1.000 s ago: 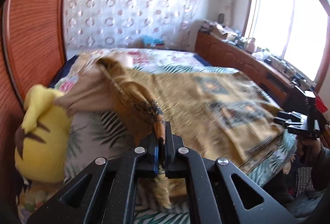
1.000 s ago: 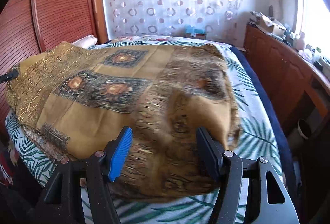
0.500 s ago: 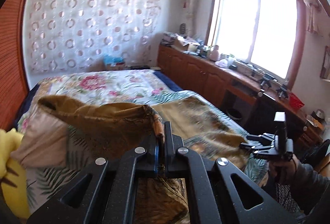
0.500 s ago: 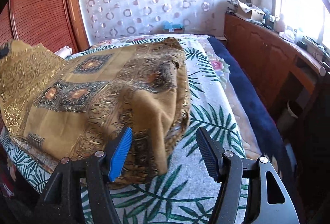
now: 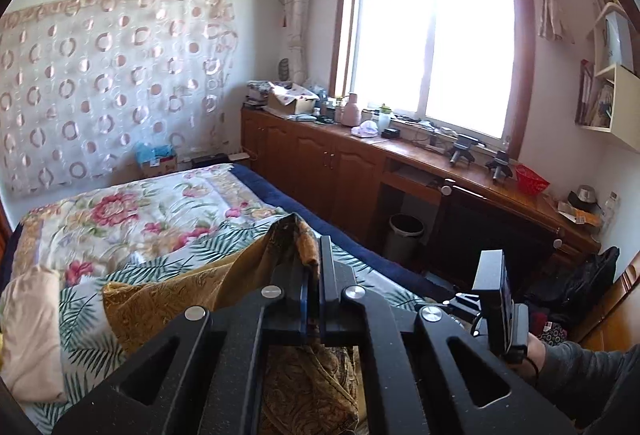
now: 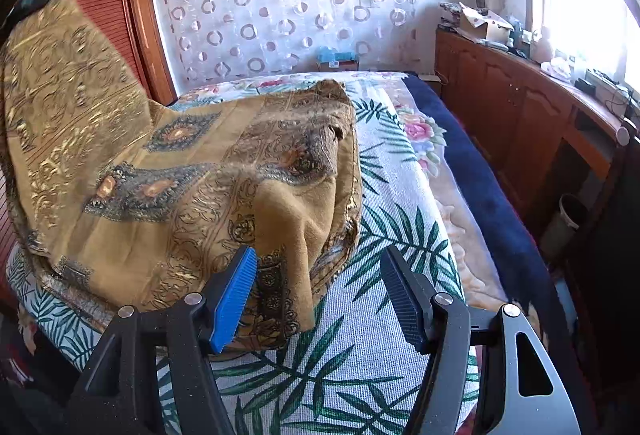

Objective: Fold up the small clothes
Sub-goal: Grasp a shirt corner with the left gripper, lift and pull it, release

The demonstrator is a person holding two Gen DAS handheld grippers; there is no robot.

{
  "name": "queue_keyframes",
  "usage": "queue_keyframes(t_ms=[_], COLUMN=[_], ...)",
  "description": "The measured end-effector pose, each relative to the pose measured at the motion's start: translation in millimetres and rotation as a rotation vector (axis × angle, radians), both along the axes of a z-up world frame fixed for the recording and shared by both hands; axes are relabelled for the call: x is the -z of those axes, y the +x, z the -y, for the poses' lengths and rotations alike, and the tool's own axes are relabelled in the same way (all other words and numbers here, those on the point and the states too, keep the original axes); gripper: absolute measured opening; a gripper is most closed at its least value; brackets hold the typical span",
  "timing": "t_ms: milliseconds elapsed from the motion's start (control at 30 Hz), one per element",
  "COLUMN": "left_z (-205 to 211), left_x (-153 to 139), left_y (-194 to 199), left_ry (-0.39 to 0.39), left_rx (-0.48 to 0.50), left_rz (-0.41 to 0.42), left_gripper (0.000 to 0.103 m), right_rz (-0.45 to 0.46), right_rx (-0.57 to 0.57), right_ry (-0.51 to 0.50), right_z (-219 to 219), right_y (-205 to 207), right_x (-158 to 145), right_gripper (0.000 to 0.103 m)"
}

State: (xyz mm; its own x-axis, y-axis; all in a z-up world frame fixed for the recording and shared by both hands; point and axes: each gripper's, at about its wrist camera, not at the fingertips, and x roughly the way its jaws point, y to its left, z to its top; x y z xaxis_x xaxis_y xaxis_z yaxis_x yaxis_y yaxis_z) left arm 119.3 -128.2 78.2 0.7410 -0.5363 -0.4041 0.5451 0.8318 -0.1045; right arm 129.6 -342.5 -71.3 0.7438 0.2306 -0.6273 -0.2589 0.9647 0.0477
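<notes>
The left gripper (image 5: 314, 255) is closed on a lifted corner of the golden-brown patterned cloth (image 6: 192, 171), which lies near the front edge of the leaf-printed bed cover (image 6: 384, 315), while the right gripper (image 6: 320, 291) stands open just beside its hanging fold.

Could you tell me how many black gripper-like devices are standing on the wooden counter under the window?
2: one device stands below the window's right half, the other device just right of it, beside the red basket. Clutter may hide more.
</notes>
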Motion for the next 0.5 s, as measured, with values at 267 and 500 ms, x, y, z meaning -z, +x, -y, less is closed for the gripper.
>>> queue_keyframes(t_ms=[267, 500], left_z=[34.6, 46.2], left_x=[37.5, 70.9], left_y=[19.9, 21.2], left_ry=[0.035, 0.068], left_rx=[0.029, 0.054], left_rz=[-0.105, -0.186], left_gripper=[0.004, 0.052], right_rz=[0.054, 0.056], right_rx=[0.016, 0.031], right_ry=[0.026, 0.027], right_z=[11.6, 21.5], right_y=[-12.1, -14.4], right_x=[-13.7, -6.6], right_gripper=[0.066, 0.066])
